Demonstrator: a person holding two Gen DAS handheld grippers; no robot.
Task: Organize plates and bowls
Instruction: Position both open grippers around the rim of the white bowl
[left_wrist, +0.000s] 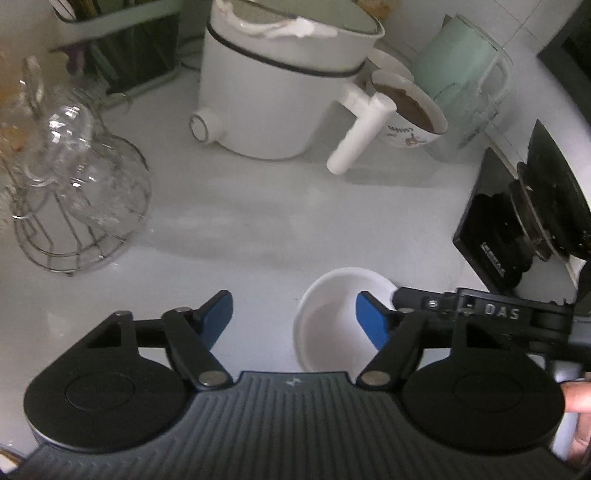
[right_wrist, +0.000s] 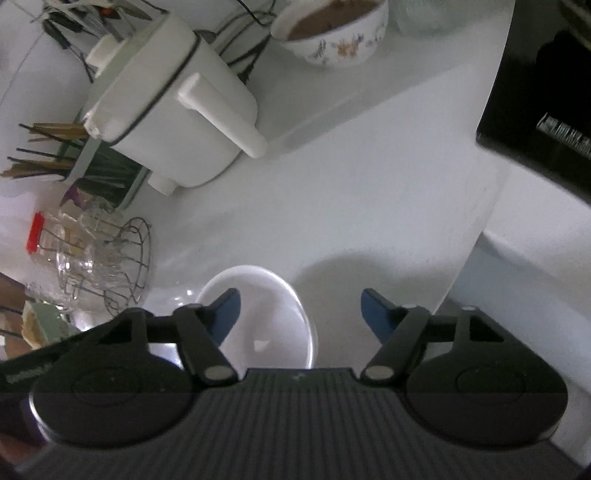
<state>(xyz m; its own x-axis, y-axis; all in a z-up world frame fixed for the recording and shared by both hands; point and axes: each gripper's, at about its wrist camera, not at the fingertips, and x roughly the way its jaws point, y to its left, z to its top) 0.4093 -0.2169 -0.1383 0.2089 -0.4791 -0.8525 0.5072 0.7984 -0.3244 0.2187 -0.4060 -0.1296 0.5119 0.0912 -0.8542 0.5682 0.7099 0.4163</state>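
- Since the white bowl (left_wrist: 332, 317) looks like glazed ceramic or melamine (can't tell which), treat as stiff, smooth, prob slippery, chips if knocked; light enough for one gripper, judging by its thin wall.
- Bowl location: upright on the white counter (left_wrist: 258, 221), near front edge, just ahead of both grippers. Looks empty, inside is plain white w/ a glare spot in the right wrist view (right_wrist: 266, 321).
- Left gripper (left_wrist: 295, 317): jaws wide, holding nothing. Its right blue pad (left_wrist: 371, 321) overlaps the bowl's right side in view; can't tell if touching or just above.
- Right gripper (right_wrist: 301, 314): jaws wide too, empty. Left pad (right_wrist: 225, 314) sits over the bowl's left rim; contact unclear.
- Grip pt, my call: pinch the rim wall, one pad inside + one outside. Grabbing across the full width risks slip on the curved glaze.
- Other containers:
  - patterned bowl (left_wrist: 410, 110) at back, holds smth brown, looks like liquid or paste. Keep level if moved, spill risk.
  - white appliance w/ long handle (left_wrist: 280, 85) beside it; contents not visible.
  - pale green jug (left_wrist: 458, 62) behind patterned bowl, contents not visible.
  - wire rack (left_wrist: 81, 206) on left w/ clear glasses hung on it, fragile, well apart from the bowl.
  - chopstick holder (right_wrist: 70, 155) at back, full of sticks.
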